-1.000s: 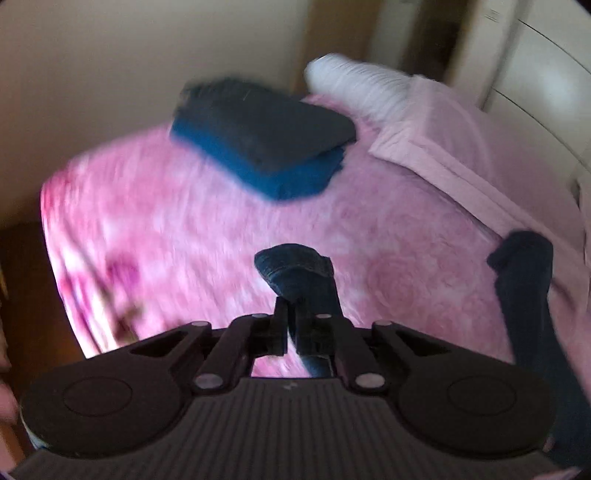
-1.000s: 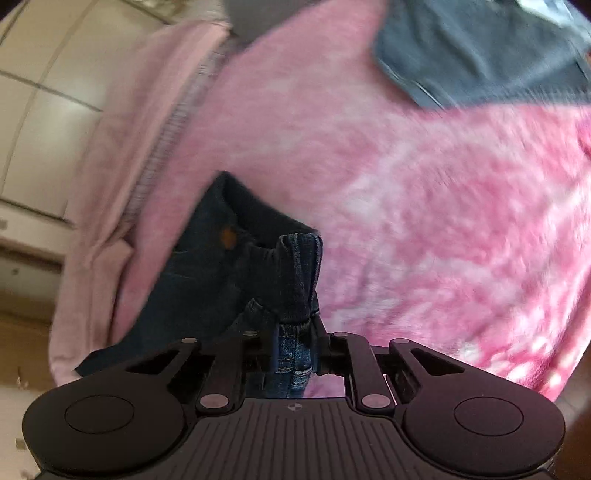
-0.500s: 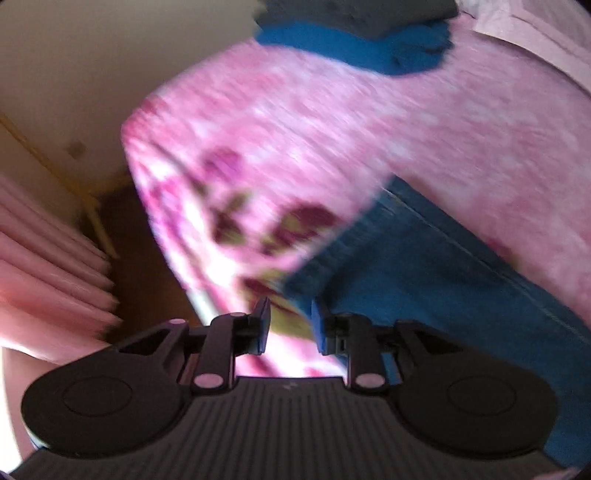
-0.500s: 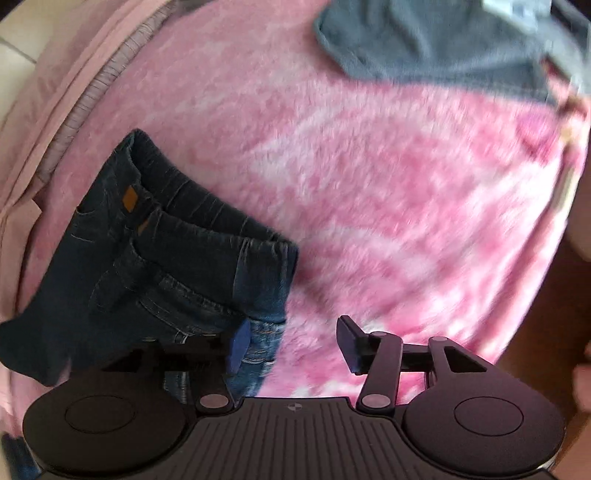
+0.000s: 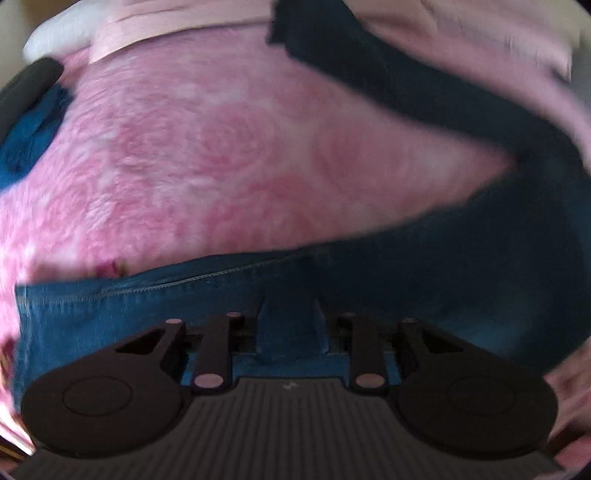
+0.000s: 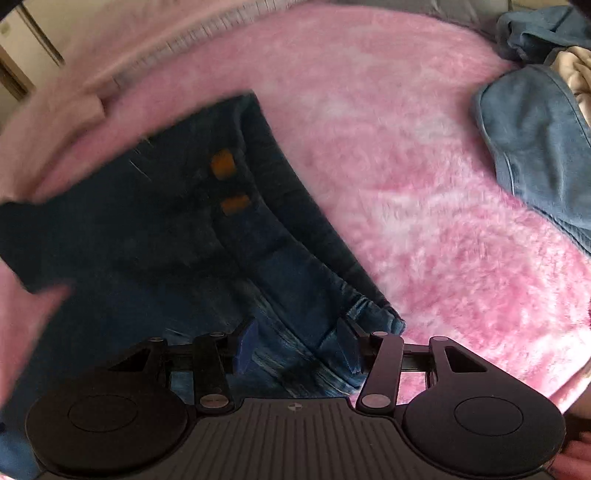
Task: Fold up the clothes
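Now released: jeans lying flat on the pink fleece blanket of the bed, a second ago pinched in both tongs. Left tongs still opening, right tongs spread apart, denim beneath each but unpressed. Blurred leg ends, cut off at frame edges. Folded blue clothes well apart, pale pink sheet beyond.

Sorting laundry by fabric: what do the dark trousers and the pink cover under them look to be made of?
The trousers look like denim: dark blue, matte, with stitched seams, a gathered waistband and faded streaks near the waist. The pink cover looks like plush fleece or faux fur: a fuzzy, mottled pile with a soft sheen. The exact fibre cannot be told.
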The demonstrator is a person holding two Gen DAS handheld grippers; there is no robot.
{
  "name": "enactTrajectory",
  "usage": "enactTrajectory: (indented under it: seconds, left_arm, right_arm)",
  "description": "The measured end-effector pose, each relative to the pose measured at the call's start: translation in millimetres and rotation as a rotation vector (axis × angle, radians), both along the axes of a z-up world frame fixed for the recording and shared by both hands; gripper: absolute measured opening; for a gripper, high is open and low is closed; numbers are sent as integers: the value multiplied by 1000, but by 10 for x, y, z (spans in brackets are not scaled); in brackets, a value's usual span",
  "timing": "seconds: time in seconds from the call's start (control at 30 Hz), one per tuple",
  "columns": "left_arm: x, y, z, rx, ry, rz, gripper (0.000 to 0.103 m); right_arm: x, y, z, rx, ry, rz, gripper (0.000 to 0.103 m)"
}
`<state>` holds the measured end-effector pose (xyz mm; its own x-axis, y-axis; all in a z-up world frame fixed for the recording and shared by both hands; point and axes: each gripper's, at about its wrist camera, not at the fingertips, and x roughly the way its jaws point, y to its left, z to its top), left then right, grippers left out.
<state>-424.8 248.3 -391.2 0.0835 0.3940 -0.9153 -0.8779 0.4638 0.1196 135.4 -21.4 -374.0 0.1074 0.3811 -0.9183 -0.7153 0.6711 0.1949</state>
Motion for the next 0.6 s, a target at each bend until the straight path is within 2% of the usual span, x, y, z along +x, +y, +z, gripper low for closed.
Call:
enactTrajectory:
  seconds: [0.03, 0.13, 0.17, 0.3, 0.4, 0.5, 0.6]
  left_arm:
    - [-31, 89, -45, 3, 24, 50, 28]
    - [-241, 392, 93, 17, -87, 241, 26]
    - [-272, 497, 148, 23, -116, 272, 25]
    - [-262, 947, 261, 23, -224, 335, 27]
    - [-137, 1318, 226, -1, -321, 397, 32]
    - [79, 1774, 71, -32, -444, 459, 35]
    - [295, 2165, -69, -63, -550, 515, 37]
  right_arm:
    - [9, -3, -36, -15, -9, -23, 51]
    - [61, -15, 38, 4, -18, -102, 51]
    - [82, -19, 90, 20, -19, -129, 51]
    - [182, 74, 258, 79, -34, -202, 52]
    - [386, 246, 215, 127, 32, -266, 52]
    - [558, 476, 155, 160, 86, -301, 52]
    - [673, 743, 111, 166, 93, -279, 52]
